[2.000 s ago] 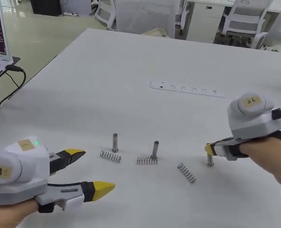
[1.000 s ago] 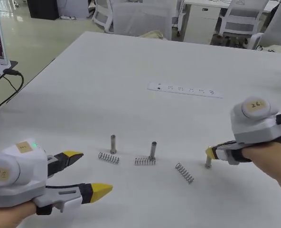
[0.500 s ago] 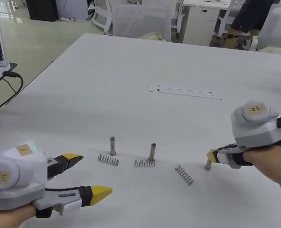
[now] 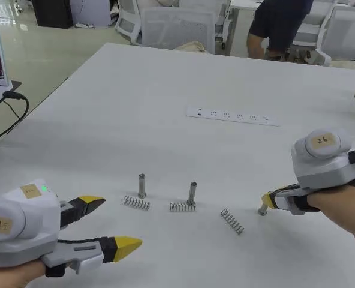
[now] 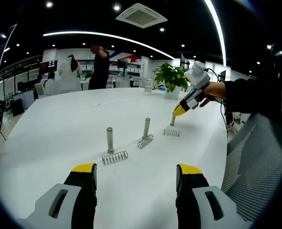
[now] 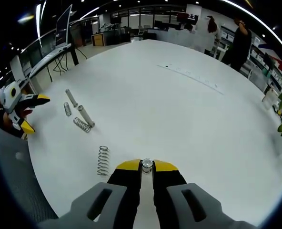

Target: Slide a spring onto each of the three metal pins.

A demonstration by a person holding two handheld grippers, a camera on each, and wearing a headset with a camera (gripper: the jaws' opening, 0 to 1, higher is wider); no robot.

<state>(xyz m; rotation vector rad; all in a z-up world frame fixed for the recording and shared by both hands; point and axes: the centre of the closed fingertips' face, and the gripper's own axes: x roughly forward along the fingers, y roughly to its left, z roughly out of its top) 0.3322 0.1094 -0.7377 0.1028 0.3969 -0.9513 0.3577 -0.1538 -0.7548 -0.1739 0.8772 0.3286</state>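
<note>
Yellow-tipped right gripper (image 4: 265, 201) clamps right pin (image 6: 147, 164) upright on table (image 4: 165, 108); left gripper (image 4: 114, 221) has jaws apart; left spring (image 4: 136, 203) lies beside left pin (image 4: 142, 185), middle spring (image 4: 182, 206) beside middle pin (image 4: 192, 193), right spring (image 4: 232, 221) near right pin.

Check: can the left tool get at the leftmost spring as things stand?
Probably yes. The left tool is open, and the spring lies on the table straight ahead of it, beside a pin, with nothing between them.
</note>
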